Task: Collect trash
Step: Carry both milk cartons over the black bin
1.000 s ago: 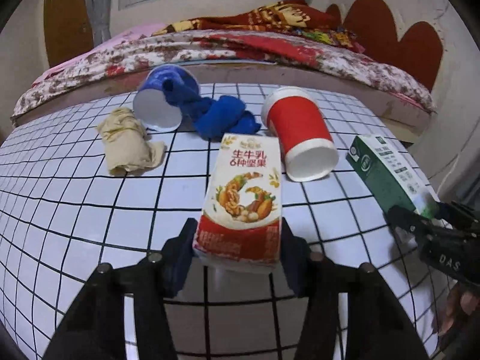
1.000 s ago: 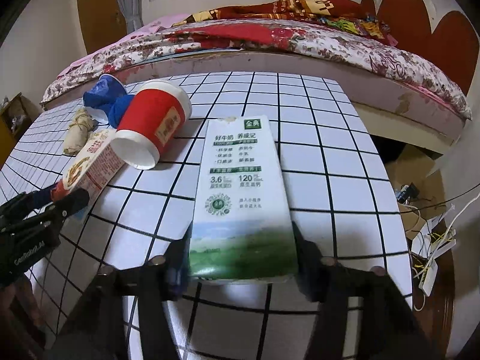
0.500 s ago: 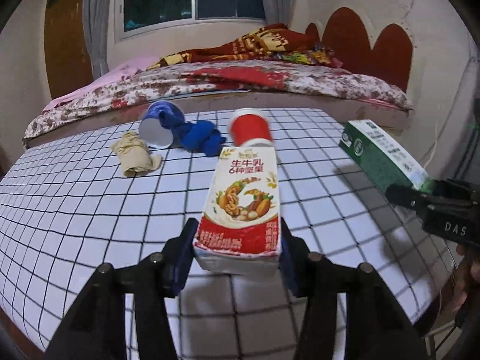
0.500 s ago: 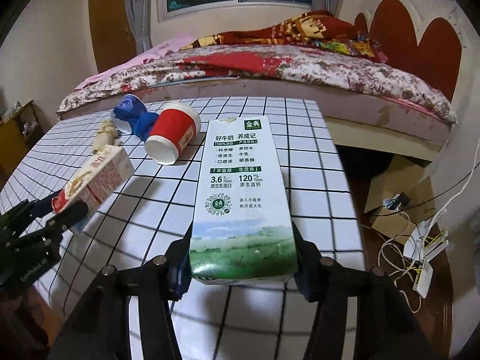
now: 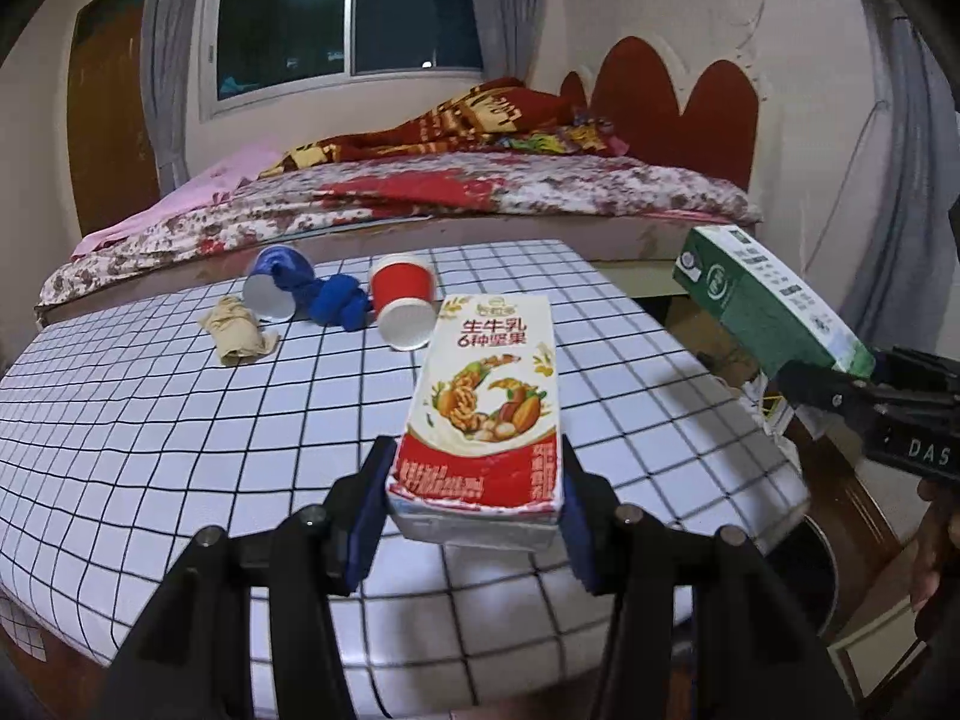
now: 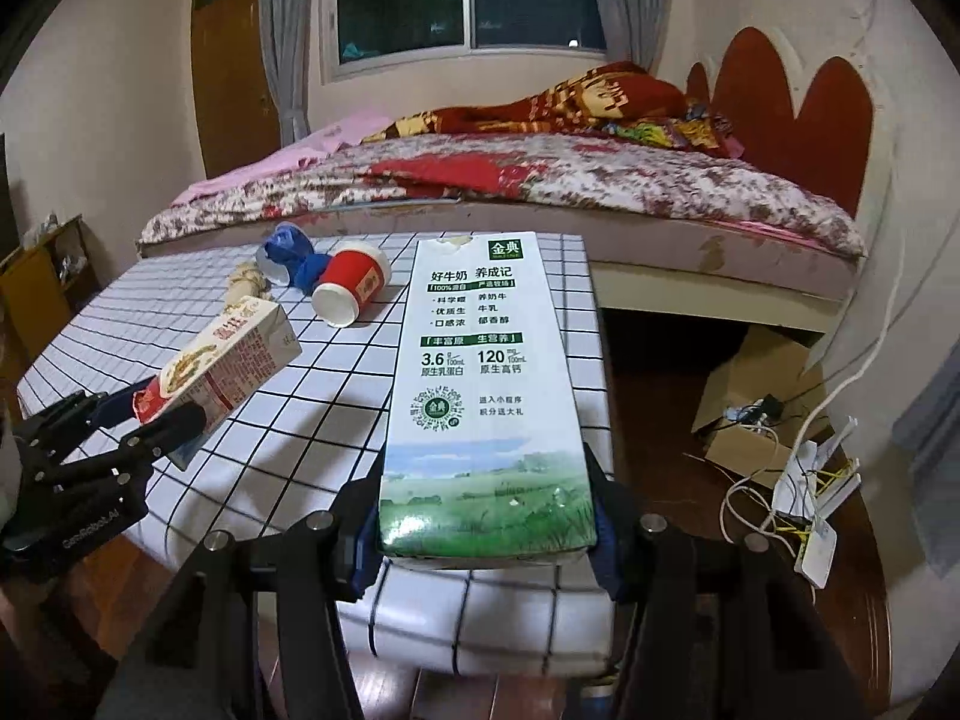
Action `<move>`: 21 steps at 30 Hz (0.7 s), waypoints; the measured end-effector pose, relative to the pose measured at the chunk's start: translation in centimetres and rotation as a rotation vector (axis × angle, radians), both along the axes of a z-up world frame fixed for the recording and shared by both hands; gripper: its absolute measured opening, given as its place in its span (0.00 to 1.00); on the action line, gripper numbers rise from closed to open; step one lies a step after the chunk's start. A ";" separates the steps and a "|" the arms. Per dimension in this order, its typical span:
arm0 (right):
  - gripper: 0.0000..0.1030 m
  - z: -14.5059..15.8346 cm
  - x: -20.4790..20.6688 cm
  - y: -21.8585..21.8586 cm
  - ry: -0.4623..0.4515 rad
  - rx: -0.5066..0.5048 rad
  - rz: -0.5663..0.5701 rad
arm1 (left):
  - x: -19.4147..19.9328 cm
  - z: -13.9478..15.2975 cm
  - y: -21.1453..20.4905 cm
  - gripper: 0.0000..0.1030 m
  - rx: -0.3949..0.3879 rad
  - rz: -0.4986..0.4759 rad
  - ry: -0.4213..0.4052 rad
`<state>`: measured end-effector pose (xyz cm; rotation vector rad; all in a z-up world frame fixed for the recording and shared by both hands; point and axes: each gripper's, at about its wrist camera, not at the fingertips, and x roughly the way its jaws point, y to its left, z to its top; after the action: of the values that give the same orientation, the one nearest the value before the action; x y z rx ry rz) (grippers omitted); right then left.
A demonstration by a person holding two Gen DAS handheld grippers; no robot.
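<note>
My left gripper is shut on a red-and-white nut-milk carton, held above the near edge of the checked table. My right gripper is shut on a green-and-white milk carton, held above the table's right corner. Each carton also shows in the other view: the green carton in the left wrist view and the red carton in the right wrist view. On the table lie a red paper cup, a blue cup with blue cloth and a crumpled beige wad.
A bed with a floral cover stands behind the table. A dark round bin sits on the floor by the table's right corner. A cardboard box and white cables lie on the floor at right.
Both grippers have lifted their cartons off the table and pulled back toward the near edge. The table's trash now looks farther away.
</note>
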<state>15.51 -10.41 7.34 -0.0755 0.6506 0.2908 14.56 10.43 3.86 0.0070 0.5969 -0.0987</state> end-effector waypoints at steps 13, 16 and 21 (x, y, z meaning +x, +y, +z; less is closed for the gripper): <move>0.55 -0.3 -4.5 -7.6 0.007 0.026 -0.082 | -3.5 -0.4 -5.8 0.50 -0.039 -0.095 0.021; 0.55 -1.0 -5.2 -9.9 0.031 0.021 -0.116 | -4.1 -0.6 -8.0 0.50 -0.042 -0.135 0.032; 0.55 -2.5 -6.0 -13.5 0.079 0.012 -0.163 | -4.9 -1.0 -11.8 0.50 -0.039 -0.213 0.045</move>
<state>9.55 -23.87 4.84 0.0003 0.7293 0.1408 9.64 -1.37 2.85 0.0312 0.6383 -0.3182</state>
